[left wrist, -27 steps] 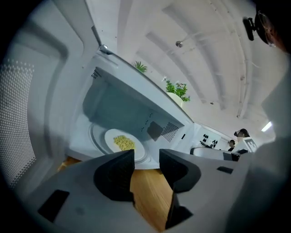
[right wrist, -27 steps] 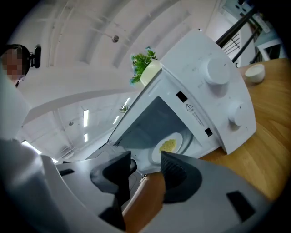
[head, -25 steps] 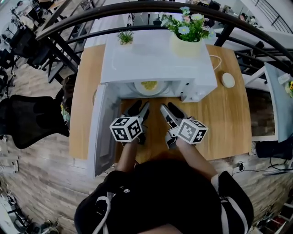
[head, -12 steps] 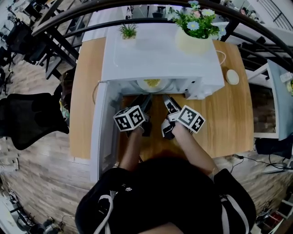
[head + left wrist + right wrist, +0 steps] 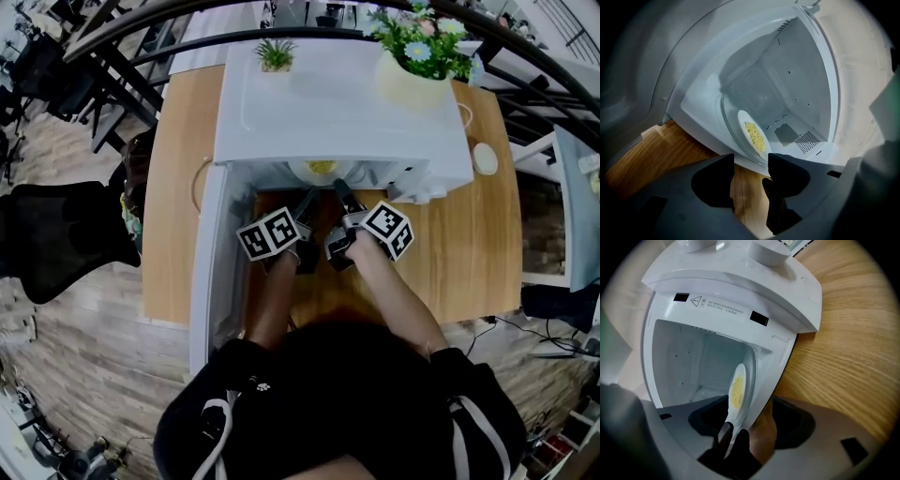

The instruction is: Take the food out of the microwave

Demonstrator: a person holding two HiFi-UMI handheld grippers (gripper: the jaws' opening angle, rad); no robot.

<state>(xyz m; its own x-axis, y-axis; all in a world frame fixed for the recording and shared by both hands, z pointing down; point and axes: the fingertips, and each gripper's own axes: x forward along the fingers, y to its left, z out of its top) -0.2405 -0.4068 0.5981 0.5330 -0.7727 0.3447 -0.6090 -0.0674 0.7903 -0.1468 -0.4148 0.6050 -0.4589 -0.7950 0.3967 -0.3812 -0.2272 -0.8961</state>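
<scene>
The left gripper (image 5: 750,155) is just spreading its jaws — empty. The right gripper (image 5: 751,398) is gaping too, plate (image 5: 321,169) sitting at 12 o'clock.

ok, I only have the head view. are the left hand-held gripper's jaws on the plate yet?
Observer: No. The left hand-held gripper has just been opening its jaws; nothing is between them, and the plate lies beyond.
Operator: Right one?
Observer: The right hand-held gripper has its jaws apart. The plate lines up with the gap, with no pad on it.
Operator: What's under the plate?
Observer: A glass turntable inside the microwave.
</scene>
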